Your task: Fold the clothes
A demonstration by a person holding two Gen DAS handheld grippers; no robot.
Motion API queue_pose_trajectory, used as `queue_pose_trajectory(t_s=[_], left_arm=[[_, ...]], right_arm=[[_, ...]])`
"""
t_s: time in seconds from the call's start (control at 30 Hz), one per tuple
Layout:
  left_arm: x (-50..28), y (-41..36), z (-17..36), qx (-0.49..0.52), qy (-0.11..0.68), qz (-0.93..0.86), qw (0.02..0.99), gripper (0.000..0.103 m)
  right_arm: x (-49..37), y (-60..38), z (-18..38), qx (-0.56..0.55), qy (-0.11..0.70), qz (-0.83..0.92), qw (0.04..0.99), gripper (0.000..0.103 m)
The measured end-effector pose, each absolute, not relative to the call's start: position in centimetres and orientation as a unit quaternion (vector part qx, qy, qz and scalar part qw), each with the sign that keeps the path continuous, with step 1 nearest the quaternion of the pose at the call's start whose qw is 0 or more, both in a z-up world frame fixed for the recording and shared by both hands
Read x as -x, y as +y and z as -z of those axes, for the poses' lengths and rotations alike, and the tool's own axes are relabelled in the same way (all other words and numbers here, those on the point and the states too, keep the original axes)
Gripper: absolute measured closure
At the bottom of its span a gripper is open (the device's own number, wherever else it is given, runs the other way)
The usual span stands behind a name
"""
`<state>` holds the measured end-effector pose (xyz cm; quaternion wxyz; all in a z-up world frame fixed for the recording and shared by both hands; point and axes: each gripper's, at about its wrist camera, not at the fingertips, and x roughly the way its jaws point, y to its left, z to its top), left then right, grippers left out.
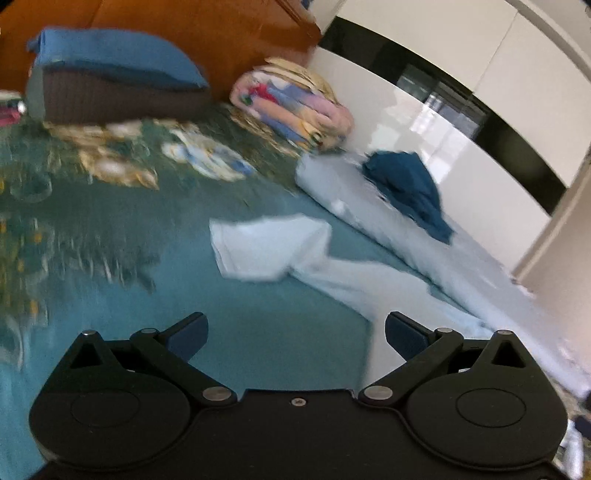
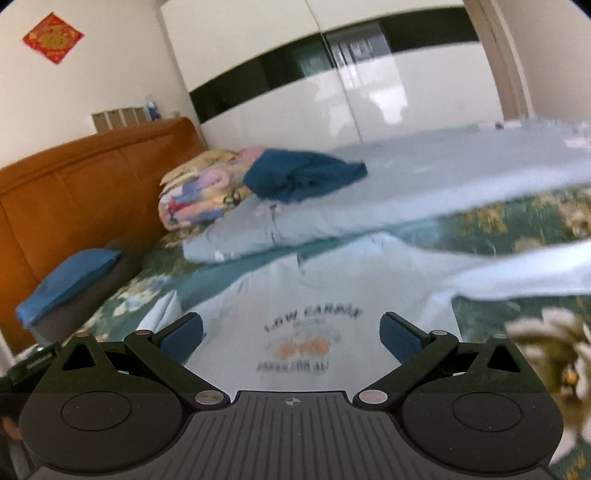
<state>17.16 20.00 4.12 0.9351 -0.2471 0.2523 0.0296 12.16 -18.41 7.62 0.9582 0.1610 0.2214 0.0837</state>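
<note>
The left gripper [image 1: 295,334] was held low over the bed with its jaws wide apart and nothing between them; under it lay teal bedspread [image 1: 258,339], and the edge of a pale garment reached its right finger [image 1: 404,338]. The right gripper [image 2: 291,334] also stood with jaws spread and empty, pointing over the chest of a pale blue T-shirt [image 2: 303,288] with printed letters, which lay flat on the bed from 6 o'clock up to the middle of that view. In the left view one short sleeve [image 1: 269,245] of this shirt lay at the centre. At 1 o'clock a dark blue garment [image 1: 410,188] lay crumpled on a light grey rolled quilt [image 1: 332,184]. A folded colourful blanket [image 1: 291,107] lay at 12 o'clock against the orange headboard [image 1: 221,33], and a blue pillow [image 1: 114,55] at 10 o'clock. A glossy white wardrobe [image 2: 369,107] stood behind the bed. Both views were blurred.
</note>
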Motion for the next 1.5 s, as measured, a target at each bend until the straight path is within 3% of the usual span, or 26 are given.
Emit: queue_pose_trajectory(t_s=[0.4, 0.57, 0.63, 0.67, 0.83, 1.0, 1.2, 1.5], left_arm=[[-25.3, 27.5, -0.5, 0.406, 0.26, -0.034, 0.875, 0.008], [-26.6, 27.9, 0.3, 0.413, 0.257, -0.022, 0.874, 0.041], [-26.7, 27.8, 0.4, 0.41, 0.256, -0.021, 0.875, 0.049], [-26.7, 27.7, 0.5, 0.411, 0.256, -0.019, 0.875, 0.061], [-26.8, 28.0, 1.6, 0.427, 0.265, -0.028, 0.864, 0.1], [-25.6, 28.9, 0.9, 0.441, 0.22, -0.056, 0.868, 0.103], [-22.1, 31.5, -2.1, 0.384, 0.118, -0.16, 0.902, 0.103], [-19.7, 36.3, -0.7, 0.428, 0.096, -0.225, 0.87, 0.103]], right_arm=[[-13.2, -19.0, -6.5, -0.142, 0.247, -0.084, 0.955, 0.0], [-13.7, -18.7, -6.0, -0.134, 0.262, -0.073, 0.953, 0.0], [-13.8, -18.2, -5.9, -0.129, 0.267, -0.073, 0.952, 0.0], [-13.9, -18.0, -5.9, -0.128, 0.27, -0.074, 0.951, 0.0], [-14.1, -16.2, -6.1, -0.122, 0.283, -0.085, 0.948, 0.0], [-13.6, -14.9, -7.1, -0.102, 0.288, -0.1, 0.947, 0.0], [-12.9, -14.4, -8.3, -0.089, 0.284, -0.099, 0.95, 0.0], [-12.9, -13.9, -8.2, -0.1, 0.297, -0.097, 0.945, 0.0]])
